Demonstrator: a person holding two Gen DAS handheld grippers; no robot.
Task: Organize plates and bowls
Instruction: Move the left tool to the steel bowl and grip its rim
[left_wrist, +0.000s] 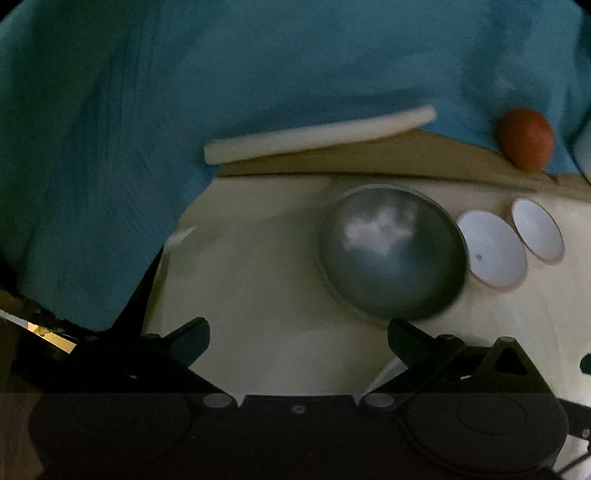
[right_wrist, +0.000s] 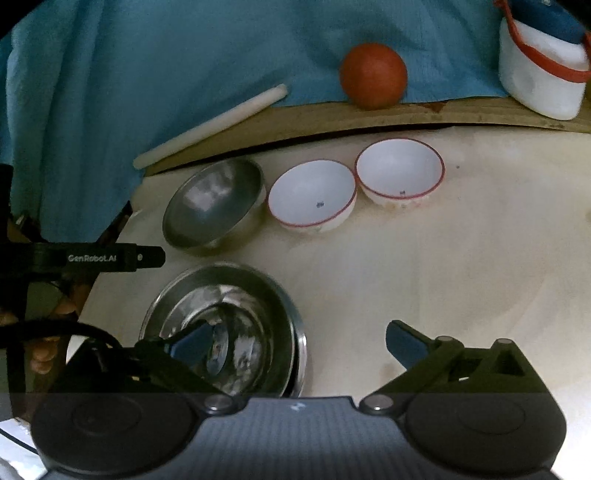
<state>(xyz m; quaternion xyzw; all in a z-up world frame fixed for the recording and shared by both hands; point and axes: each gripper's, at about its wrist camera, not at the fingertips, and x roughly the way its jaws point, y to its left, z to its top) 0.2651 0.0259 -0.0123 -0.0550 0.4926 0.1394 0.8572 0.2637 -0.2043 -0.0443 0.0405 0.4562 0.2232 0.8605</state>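
Both the left claw (left_wrist: 297, 341) and right claw (right_wrist: 299, 345) gape empty; stacked shiny steel plates (right_wrist: 236, 328) lie under the right claw's left finger, while the tilted steel bowl (right_wrist: 214, 203) and two red-rimmed white bowls (right_wrist: 312, 194) ahead remain unstacked.

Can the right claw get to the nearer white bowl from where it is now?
Probably yes: the right claw is open and empty, and bare table lies between it and the white bowl.

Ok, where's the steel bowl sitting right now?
In the right wrist view the steel bowl sits left of centre on the table, leftmost in a row with two white bowls, behind the steel plates.
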